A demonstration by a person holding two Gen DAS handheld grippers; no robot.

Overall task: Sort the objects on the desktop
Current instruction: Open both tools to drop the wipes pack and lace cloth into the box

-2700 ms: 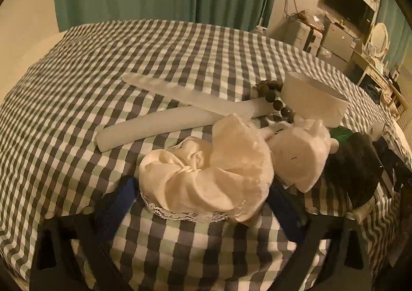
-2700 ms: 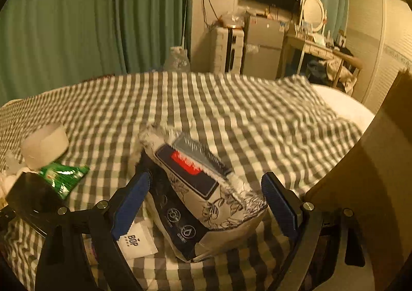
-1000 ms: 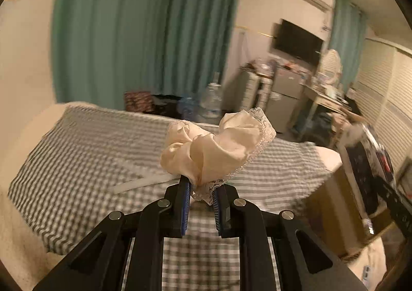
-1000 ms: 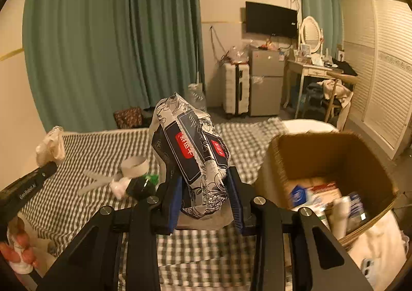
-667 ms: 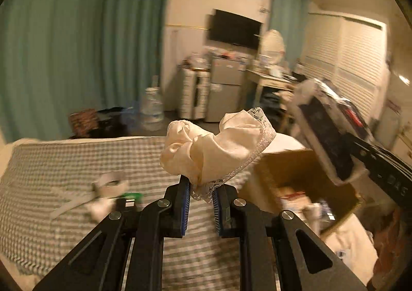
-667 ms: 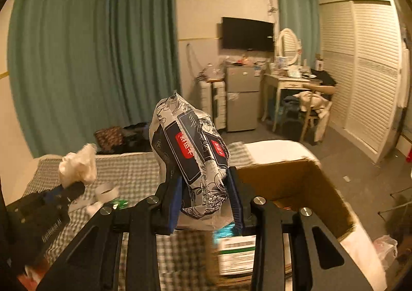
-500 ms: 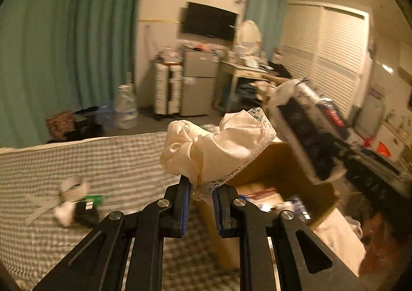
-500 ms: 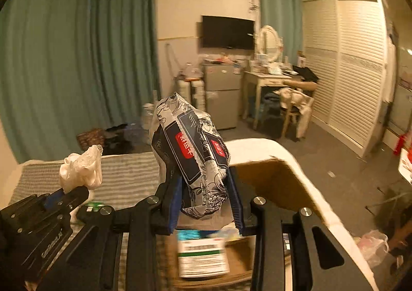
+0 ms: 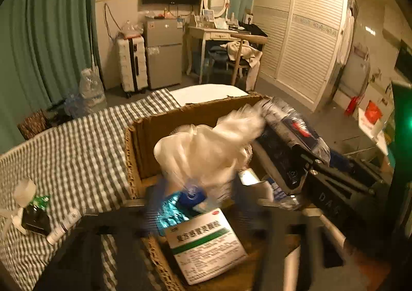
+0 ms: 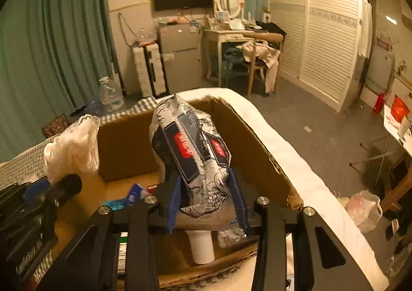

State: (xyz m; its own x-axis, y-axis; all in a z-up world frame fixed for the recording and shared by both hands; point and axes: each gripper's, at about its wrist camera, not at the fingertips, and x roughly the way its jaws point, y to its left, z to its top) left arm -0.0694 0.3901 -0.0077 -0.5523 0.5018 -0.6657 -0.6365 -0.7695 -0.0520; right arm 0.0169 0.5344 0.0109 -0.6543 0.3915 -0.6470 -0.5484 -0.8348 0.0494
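Two items are over the cardboard box [image 10: 257, 141] at once, each carried by a gripper. The left gripper [image 9: 195, 203] is heavily blurred in its own view; its jaws are opening, and the cream lace cloth [image 9: 206, 149] hangs between and above them over the box's interior, apparently being let go. The right gripper [image 10: 206, 200] has its jaws opening too, with the patterned wipes pack [image 10: 190, 151] upright between the blue pads [image 10: 173, 203]; I cannot tell whether the pads are pressing it.

Progress, judged from how things lie: the box sits off the far right corner of the checked bed cover [image 9: 77, 151], which serves as the work surface here. Inside it lie a white medicine carton with a green stripe [image 9: 206, 242], a blue foil packet [image 9: 167, 211], and a white cylinder [image 10: 202, 247] near the front wall. These count as sorted. Cloth and pack are at the drop point, not yet resting on the contents.

Left to do: near the cover's left edge in the left wrist view are a white tape roll [image 9: 24, 188], a green sachet [image 9: 40, 199], a dark block [image 9: 34, 218] and a small white bottle [image 9: 63, 226].

Hard to make out:
- left jaws smeared by motion, exact contact with cloth unreadable
- box floor largely covered by the grippers and held items
- cover's left part cut by the frame edge, so more items may remain
- carton print too small to read
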